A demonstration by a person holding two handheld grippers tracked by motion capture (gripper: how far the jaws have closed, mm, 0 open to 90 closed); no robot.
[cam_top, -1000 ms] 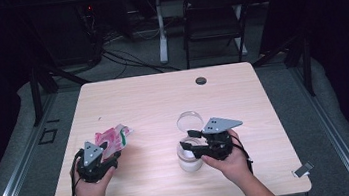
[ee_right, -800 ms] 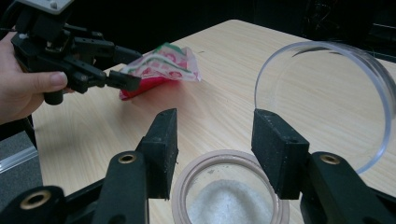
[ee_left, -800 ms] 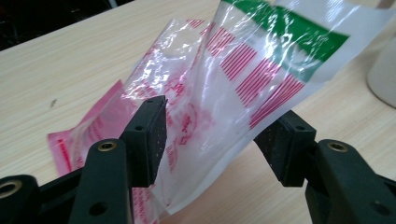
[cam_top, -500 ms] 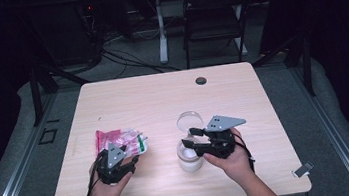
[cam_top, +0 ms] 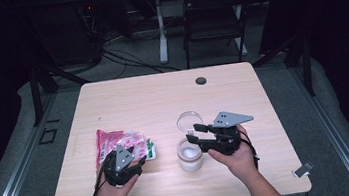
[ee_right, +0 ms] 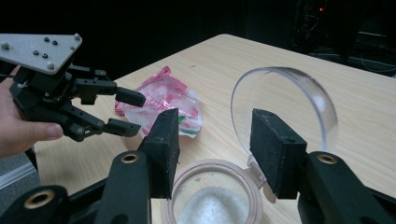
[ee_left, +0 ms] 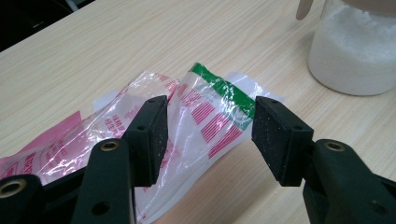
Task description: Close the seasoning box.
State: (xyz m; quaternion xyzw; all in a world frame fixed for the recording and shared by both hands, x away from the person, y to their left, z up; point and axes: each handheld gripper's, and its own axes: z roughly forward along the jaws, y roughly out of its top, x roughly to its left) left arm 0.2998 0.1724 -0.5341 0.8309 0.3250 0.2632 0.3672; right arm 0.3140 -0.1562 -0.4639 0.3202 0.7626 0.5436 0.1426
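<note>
A crumpled clear plastic bag (cam_top: 117, 141) with pink print and a green edge (ee_left: 223, 88) lies flat on the table. My left gripper (ee_left: 208, 130) is open, its jaws standing either side of the bag's green-edged end without closing on it. It sits at the bag's near side (cam_top: 132, 162). To the right stands a small clear jar (cam_top: 190, 155) of white powder (ee_right: 210, 207), with its hinged lid (ee_right: 285, 107) flipped up. My right gripper (ee_right: 212, 144) is open just above the jar's mouth and holds nothing. The left gripper (ee_right: 132, 113) is also visible beyond it.
The light wooden table (cam_top: 152, 95) has a dark round grommet (cam_top: 201, 80) near its far edge. A chair (cam_top: 213, 20) and cables stand on the dark floor behind. The jar (ee_left: 357, 51) stands close to the right of the bag.
My left gripper has moved right along the table's near side, to the bag's front. The bag now lies more spread out. The right gripper and jar have stayed put.
</note>
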